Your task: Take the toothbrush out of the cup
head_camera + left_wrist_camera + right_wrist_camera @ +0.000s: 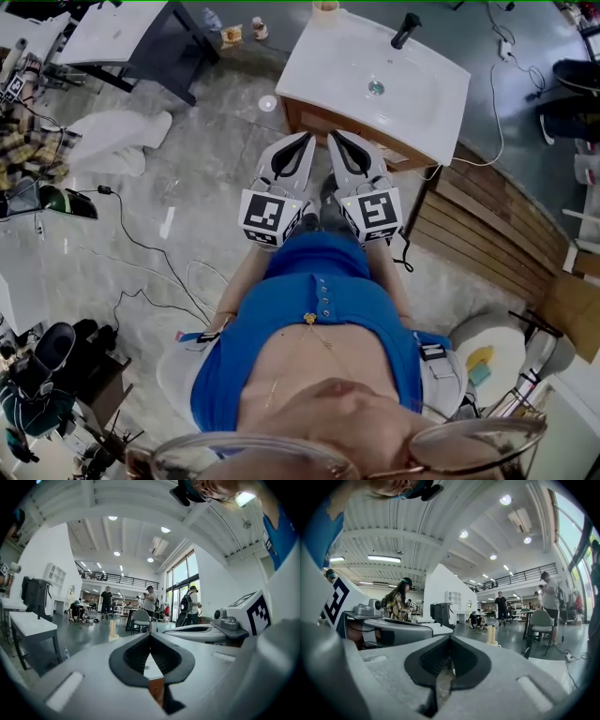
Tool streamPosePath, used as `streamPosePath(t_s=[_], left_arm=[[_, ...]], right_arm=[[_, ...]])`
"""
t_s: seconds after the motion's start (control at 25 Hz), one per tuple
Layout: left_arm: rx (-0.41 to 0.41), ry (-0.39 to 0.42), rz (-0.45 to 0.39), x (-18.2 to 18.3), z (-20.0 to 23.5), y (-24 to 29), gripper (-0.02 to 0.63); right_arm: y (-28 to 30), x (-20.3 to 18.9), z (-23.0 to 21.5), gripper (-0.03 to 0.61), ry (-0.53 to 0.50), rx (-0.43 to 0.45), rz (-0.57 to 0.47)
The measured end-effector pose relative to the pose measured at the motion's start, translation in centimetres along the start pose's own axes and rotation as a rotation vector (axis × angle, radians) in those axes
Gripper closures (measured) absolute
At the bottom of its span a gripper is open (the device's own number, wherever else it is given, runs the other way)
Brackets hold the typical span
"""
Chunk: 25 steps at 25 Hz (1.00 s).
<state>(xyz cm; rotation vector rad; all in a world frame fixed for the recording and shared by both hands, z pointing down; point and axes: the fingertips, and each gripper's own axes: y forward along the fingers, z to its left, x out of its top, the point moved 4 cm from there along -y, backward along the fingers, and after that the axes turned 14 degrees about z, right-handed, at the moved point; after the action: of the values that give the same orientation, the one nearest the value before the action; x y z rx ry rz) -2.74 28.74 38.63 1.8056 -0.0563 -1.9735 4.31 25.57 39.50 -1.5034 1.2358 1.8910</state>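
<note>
Floor (187, 244) of grey marbled tile fills most of the head view, with cables trailing over its left half. Next in size is the person's blue shirt (319, 309), in the lower middle of that frame. Above and right of centre stands a white sink counter (412, 103) on a wooden base, with a round drain (376, 88) in its basin and a black tap (405, 30) near its far edge.

Both tongs are held side by side in the middle of the frame, tips toward the counter's near edge. The left gripper (305, 139) has its jaws pressed together at the tips with nothing between them, as its own view (150, 633) confirms. The right gripper (336, 136) is likewise fully closed and empty (450, 637).

Smallest is the pale beige cup (325, 11), at the top edge of the head view on the counter's far left corner, well apart from both grippers. It shows left of centre in the left gripper view (112, 629) and right of centre in the right gripper view (492, 634). The toothbrush is too small to tell apart from the cup
</note>
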Motion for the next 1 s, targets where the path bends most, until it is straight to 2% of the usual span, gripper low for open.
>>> streamPosePath(t_s=[0.48, 1.0], left_arm=[[0.046, -0.016, 0.008, 2.6, 4.2, 5.2, 0.612], [0.087, -0.008, 0.003, 7.4, 6.3, 14.1, 0.612]], right_arm=[[6.1, 2.7, -4.1, 0.577, -0.044, 0.076, 0.004], [10.6, 5.6, -13.1, 0.577, -0.069, 0.113, -0.032]])
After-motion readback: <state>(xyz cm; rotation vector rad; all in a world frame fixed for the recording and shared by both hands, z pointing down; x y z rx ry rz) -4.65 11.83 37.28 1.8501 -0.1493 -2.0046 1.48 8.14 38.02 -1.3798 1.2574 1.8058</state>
